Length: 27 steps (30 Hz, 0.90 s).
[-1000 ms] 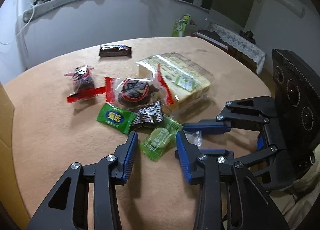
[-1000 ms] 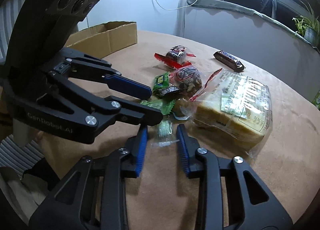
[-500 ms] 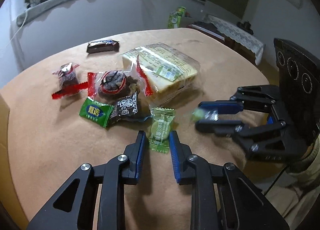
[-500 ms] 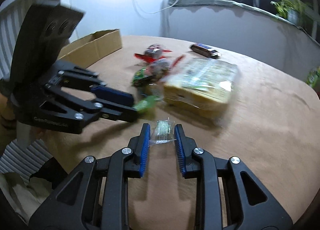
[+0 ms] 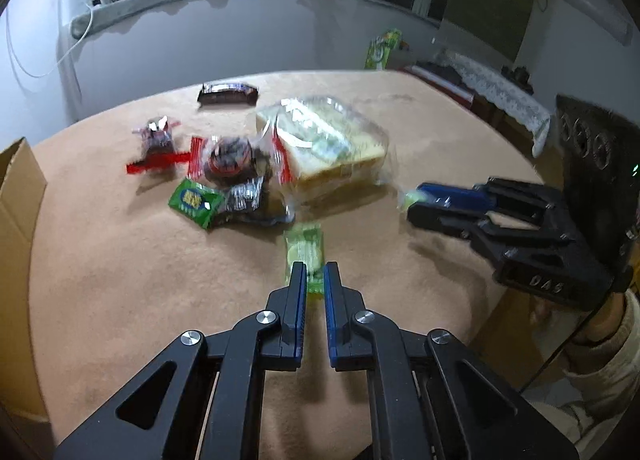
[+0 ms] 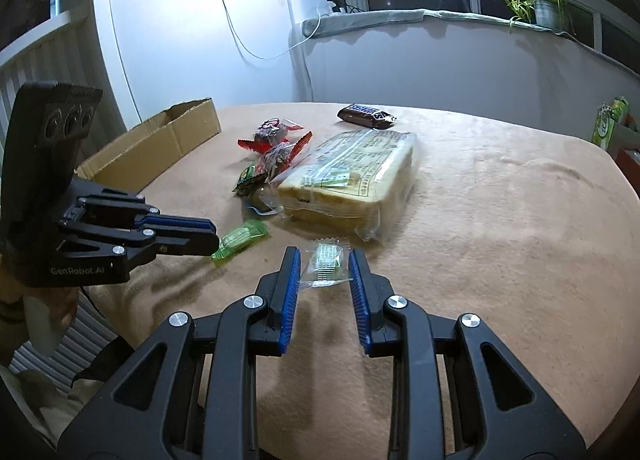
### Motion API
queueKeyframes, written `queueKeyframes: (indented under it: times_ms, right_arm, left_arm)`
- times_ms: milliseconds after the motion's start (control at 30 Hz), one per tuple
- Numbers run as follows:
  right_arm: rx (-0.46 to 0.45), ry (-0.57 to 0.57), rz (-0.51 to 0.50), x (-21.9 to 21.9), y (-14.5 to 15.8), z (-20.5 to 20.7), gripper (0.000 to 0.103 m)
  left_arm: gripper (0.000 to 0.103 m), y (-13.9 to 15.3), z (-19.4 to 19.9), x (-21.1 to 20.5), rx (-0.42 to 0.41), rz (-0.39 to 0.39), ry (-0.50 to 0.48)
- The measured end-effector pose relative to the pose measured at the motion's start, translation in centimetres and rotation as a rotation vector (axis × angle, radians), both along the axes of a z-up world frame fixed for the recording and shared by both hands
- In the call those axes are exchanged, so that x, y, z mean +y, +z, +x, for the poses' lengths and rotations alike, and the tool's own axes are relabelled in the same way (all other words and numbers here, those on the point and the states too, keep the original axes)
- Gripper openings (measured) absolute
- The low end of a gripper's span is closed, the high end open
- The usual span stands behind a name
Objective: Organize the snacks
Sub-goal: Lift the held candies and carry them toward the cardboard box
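Snacks: a green-wrapped candy is pinched by the left gripper above the tan table; a clear-wrapped green candy is held between the right gripper fingers.

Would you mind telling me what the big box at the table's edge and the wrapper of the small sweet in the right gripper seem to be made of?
The box looks like plain brown corrugated cardboard: matte, with a ragged raw top edge. The sweet's wrapper, between the right gripper's fingers, appears to be thin clear plastic film: see-through, glossy, with a crimped zigzag end.
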State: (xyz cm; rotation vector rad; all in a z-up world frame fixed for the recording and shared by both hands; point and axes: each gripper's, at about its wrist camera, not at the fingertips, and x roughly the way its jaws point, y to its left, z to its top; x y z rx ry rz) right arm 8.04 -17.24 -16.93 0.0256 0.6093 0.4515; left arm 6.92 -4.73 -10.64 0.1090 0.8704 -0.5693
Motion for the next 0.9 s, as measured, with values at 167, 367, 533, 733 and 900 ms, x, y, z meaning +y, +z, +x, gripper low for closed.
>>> queueKeyframes:
  times_ms: [167,367,533,733,900]
  right_arm:
    - [0.001,0.007,0.002,0.0,-0.3,-0.6,0.026]
    - [0.005,0.013,0.011,0.0,-0.6,-0.9,0.026]
    - [0.005,0.004,0.012,-0.1,-0.6,-1.1,0.026]
    - [-0.004,-0.004,0.012,0.1,-0.2,-1.3,0.026]
    - [-0.021,-0.002,0.012,0.6,0.8,-1.6,0.026]
  left_arm:
    - [0.031,-0.1,-0.1,-0.5,-0.016,0.031,0.02]
    - [0.065,-0.7,1.4,-1.5,-0.053,0.091,0.015]
    - [0.019,-0.7,1.5,-1.4,-0.035,0.061,0.016]
    - [0.019,0.4,0.0,-0.1,-0.066,0.03,0.061]
    - [0.019,3.0,-1.8,1.6,-0.148,0.016,0.119]
